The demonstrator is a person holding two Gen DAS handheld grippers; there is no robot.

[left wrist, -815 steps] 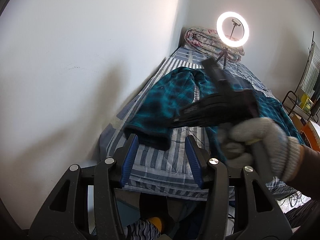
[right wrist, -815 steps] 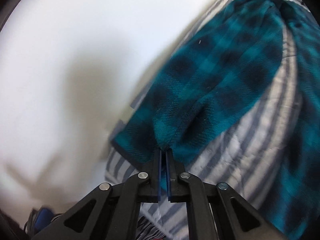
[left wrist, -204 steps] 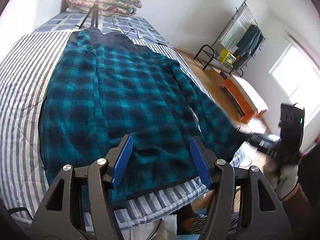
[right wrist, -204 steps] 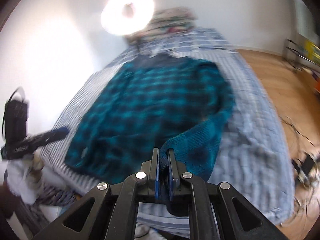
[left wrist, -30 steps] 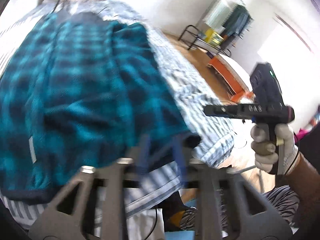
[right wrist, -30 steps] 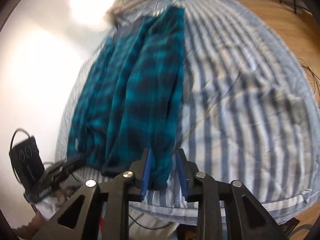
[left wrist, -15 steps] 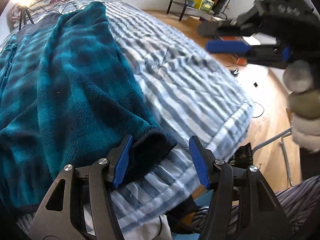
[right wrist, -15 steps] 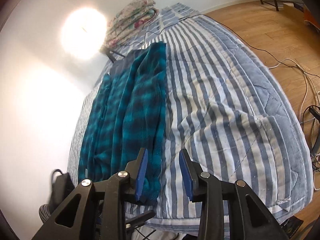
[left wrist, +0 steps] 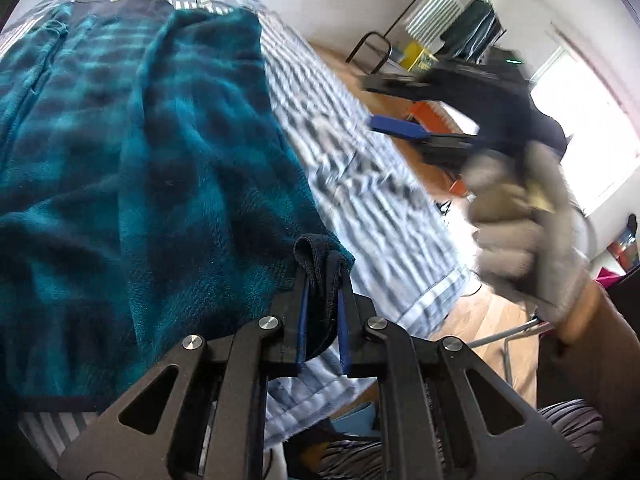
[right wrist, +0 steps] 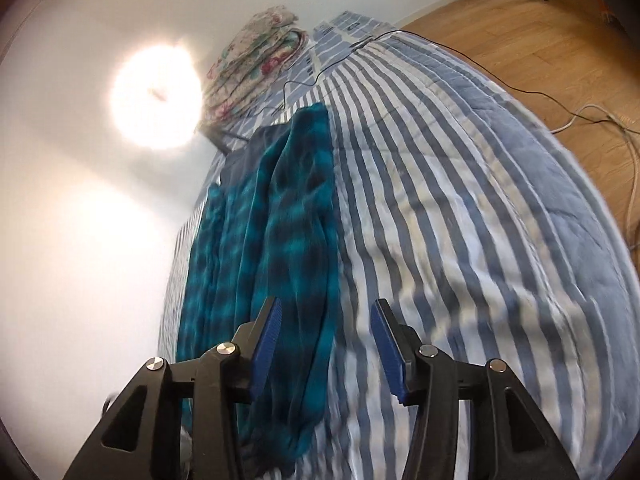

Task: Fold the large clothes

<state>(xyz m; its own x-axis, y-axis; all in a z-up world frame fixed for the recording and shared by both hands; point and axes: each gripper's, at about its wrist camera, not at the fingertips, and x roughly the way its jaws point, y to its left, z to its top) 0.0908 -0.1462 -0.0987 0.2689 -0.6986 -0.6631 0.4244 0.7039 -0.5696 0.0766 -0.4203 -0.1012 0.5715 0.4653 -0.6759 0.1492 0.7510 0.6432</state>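
A teal and black plaid fleece garment [left wrist: 152, 168] lies lengthwise on the striped bed [left wrist: 360, 184], folded in from both sides. My left gripper [left wrist: 322, 276] is closing on the dark hem cuff [left wrist: 320, 264] at the garment's near right corner, and its blue pads press on the cloth. In the right wrist view the same garment [right wrist: 276, 240] runs up the bed's left half. My right gripper [right wrist: 324, 320] hovers above its near end, its jaws opening with nothing held between them. The right gripper [left wrist: 404, 108] also shows blurred in the left wrist view, carried by a gloved hand [left wrist: 520, 224].
A folded floral quilt [right wrist: 256, 64] and a bright ring light [right wrist: 156, 96] stand at the head of the bed. A white wall [right wrist: 80, 240] runs along the bed's left. Cables [right wrist: 600, 120] lie on the wooden floor to the right, and a clothes rack [left wrist: 452, 28] stands beyond.
My left gripper moved in over the dark cuff and clamped on it. My right gripper widened and swung along the bed, away from the garment's edge.
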